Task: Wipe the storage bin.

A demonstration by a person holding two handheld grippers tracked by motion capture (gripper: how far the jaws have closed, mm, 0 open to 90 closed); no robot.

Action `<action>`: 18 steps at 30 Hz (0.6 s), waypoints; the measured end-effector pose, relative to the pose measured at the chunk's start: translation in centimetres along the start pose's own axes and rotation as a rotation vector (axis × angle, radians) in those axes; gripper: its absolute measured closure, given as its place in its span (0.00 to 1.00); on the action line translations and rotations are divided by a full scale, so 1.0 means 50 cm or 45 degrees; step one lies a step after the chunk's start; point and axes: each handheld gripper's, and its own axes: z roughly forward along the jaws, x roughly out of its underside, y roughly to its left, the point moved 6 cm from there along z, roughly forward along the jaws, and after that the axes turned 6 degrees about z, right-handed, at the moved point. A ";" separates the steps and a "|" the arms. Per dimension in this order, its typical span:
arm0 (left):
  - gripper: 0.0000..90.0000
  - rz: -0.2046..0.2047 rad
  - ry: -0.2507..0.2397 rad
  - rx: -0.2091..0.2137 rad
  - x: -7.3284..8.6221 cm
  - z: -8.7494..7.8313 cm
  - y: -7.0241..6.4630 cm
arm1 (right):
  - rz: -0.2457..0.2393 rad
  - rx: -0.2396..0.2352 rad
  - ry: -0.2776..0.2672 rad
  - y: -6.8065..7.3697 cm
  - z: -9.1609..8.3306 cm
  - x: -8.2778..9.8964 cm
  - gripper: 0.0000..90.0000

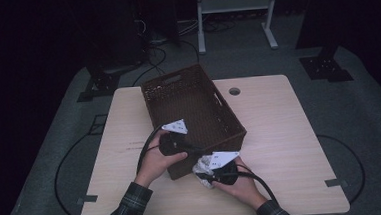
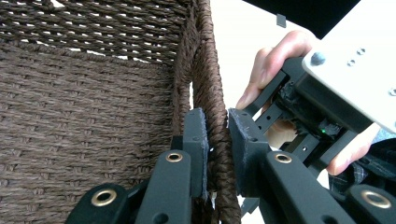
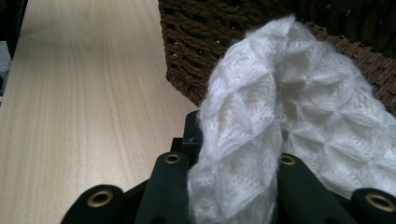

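The left tongs point(image 2: 217, 140) are clenched on the near wall of the brown woven basket point(image 1: 198, 104): in the left gripper view one pad sits inside the wall and the other pad outside, w/ the braided rim pressed between them. In the high view the left tongs point(image 1: 193, 150) reach over the basket's near-left corner, and the left hand point(image 1: 157, 162) holds the gripper body from behind, grey plate on top.

The right tongs point(image 3: 233, 163) are closed on a white knitted cloth point(image 3: 280, 116). The cloth rises between the two black jaws and covers the pads, so the pads themselves are hidden, but the fabric is bunched tight between them. It has a diamond-like knit pattern and looks soft and thick. In the high view the right tongs point(image 1: 205, 174) and the cloth point(image 1: 202, 169) are just in front of the basket's near wall, at its right part, low over the desk point(image 1: 291, 146); I cannot tell if the cloth touches the desk. The right hand point(image 1: 235, 180) grips the tool from the near side, approx. beside the left one, and the cable trails back to the desk edge.

The basket stands at an angle near the desk's middle, its inside dark. The desk is light wood, w/ a round hole point(image 1: 234, 91) behind the basket. Both sleeves are plaid.
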 end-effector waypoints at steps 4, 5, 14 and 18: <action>0.86 0.002 -0.003 0.001 0.000 0.000 0.000 | -0.002 -0.009 -0.026 0.009 -0.009 -0.010 0.84; 0.86 0.001 -0.001 0.002 0.000 0.000 0.001 | -0.008 -0.017 -0.050 0.014 -0.015 -0.019 0.84; 0.86 0.007 0.006 0.003 0.000 -0.001 0.002 | -0.018 -0.045 -0.113 0.032 -0.030 -0.044 0.84; 0.86 0.008 0.009 0.005 0.000 -0.001 0.002 | -0.026 -0.046 -0.144 0.037 -0.040 -0.057 0.84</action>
